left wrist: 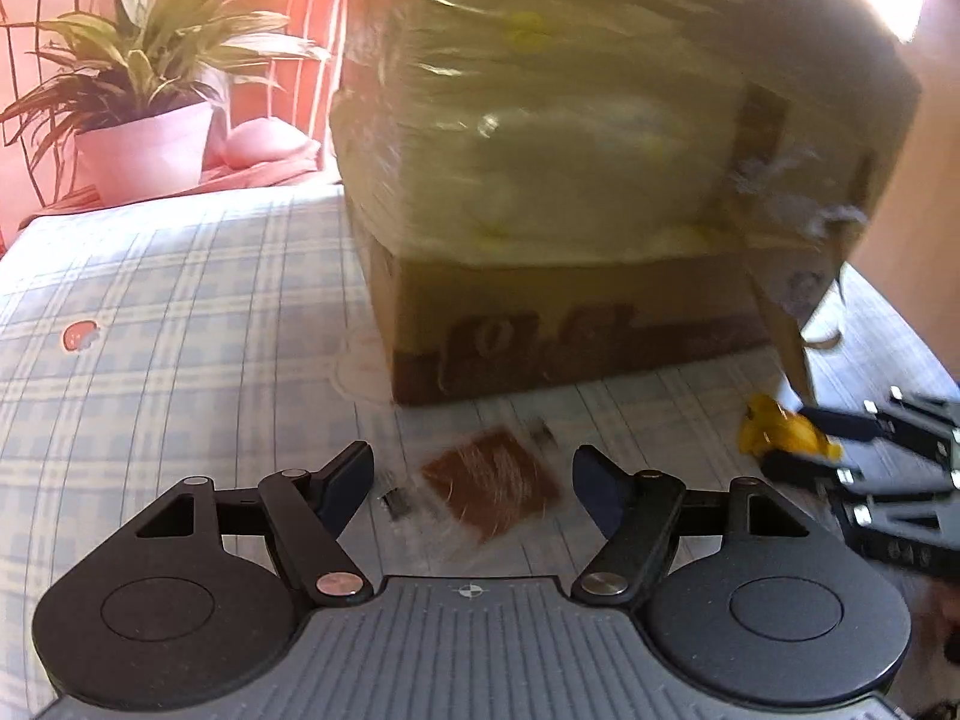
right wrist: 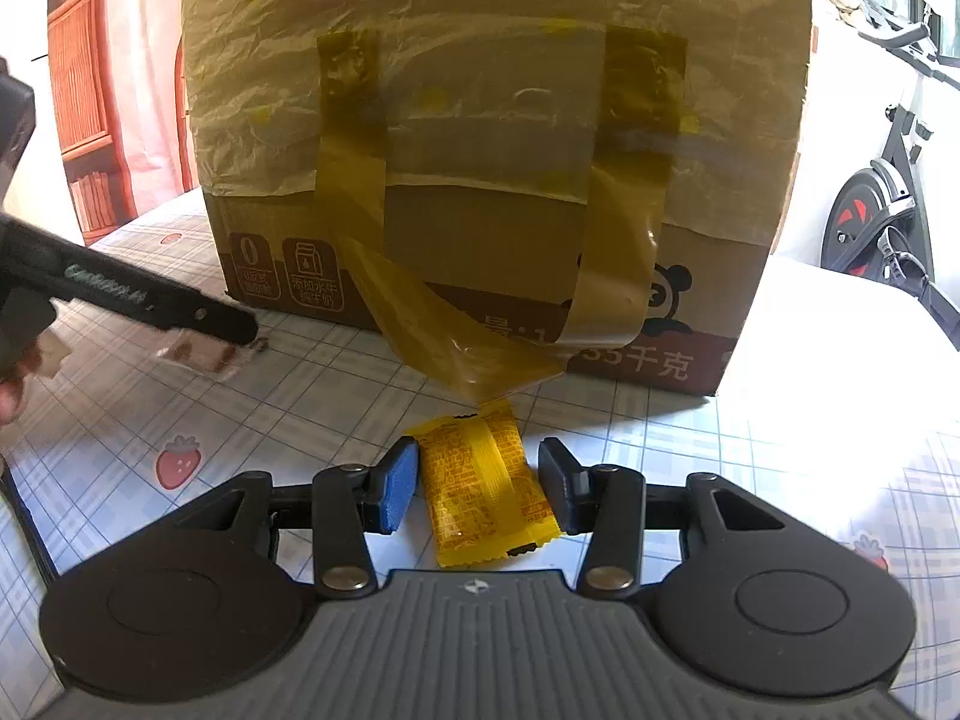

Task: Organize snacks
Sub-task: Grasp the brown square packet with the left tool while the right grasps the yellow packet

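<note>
Right gripper [right wrist: 478, 483] straddling a yellow packet [right wrist: 480, 483] on the checked cloth [right wrist: 300, 408], just before the taped box [right wrist: 480, 150]. Fingers sitting just beside the packet; contact unclear, so grip cannot be told. Left gripper [left wrist: 474, 483] hanging released over a brown packet [left wrist: 492, 492], pads clear of it.

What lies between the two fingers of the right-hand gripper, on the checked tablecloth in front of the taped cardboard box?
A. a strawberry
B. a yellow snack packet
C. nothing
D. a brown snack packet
B: in the right wrist view a yellow snack packet lies flat between the fingers of the right gripper, just in front of the cardboard box.
</note>
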Tool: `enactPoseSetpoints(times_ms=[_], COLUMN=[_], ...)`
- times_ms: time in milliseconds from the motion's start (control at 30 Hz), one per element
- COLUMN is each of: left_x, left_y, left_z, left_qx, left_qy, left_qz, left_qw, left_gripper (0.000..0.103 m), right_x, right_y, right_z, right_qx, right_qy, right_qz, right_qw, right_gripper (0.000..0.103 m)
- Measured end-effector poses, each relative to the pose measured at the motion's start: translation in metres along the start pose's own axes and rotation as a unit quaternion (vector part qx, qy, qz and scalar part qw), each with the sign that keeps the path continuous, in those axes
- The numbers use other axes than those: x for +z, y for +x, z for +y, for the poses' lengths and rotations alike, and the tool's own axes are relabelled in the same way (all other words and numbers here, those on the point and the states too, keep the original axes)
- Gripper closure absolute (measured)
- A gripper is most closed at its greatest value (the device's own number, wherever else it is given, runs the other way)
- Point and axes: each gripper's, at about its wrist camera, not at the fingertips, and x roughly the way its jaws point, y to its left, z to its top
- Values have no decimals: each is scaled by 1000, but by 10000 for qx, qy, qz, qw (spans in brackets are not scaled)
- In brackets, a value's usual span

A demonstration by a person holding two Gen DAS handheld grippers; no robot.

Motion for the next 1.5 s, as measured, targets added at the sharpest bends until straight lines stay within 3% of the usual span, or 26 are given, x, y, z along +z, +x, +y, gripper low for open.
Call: enactPoseSetpoints(times_ms=[167, 300, 500, 567, 767, 867, 933, 967, 1000, 1300, 1500], left_x=[-12, -19, -11, -5, 7, 0, -2, -4, -4, -18, -27], left_y=[-13, -20, -21, -18, 5, 8, 6, 4, 3, -15, -35], left_z=[-6, -13, -13, -12, -14, -19, -18, -17, -17, -19, -22], left_qx=[-106, -433, -135, -140, -281, -275, -339, -267, -251, -98, -141], left_qy=[-17, 3, 291, 468, 1079, 1410, 1293, 1228, 1167, 761, 447], left_qz=[85, 180, -81, -179, 43, 34, 7, -25, -29, -39, -281], left_qw=[9999, 9989, 9995, 9986, 9938, 9896, 9910, 9921, 9928, 9970, 9985], left_gripper=[28, 28, 28, 28, 28, 33, 43, 54, 56, 62, 62], right_x=[0, 0, 0, 0, 0, 0, 0, 0, -1, -1, 0], right_y=[1, 1, 1, 1, 0, 0, 0, 0, 0, 0, 0], right_z=[0, 1, 0, 0, 0, 0, 0, 1, 1, 0, 2], right_qx=[-5, -3, -1, -1, 0, 1, 2, 0, -1, 0, 6], right_qy=[1, 5, 2, 3, 6, 4, 6, 7, 3, 2, -65], right_qz=[-5, -6, -9, -10, -13, -13, -14, -14, -15, -18, -11], right_qw=[10000, 10000, 10000, 10000, 10000, 10000, 10000, 10000, 10000, 10000, 10000], right_gripper=[56, 56, 56, 56, 56, 56, 56, 56, 56, 56, 58])
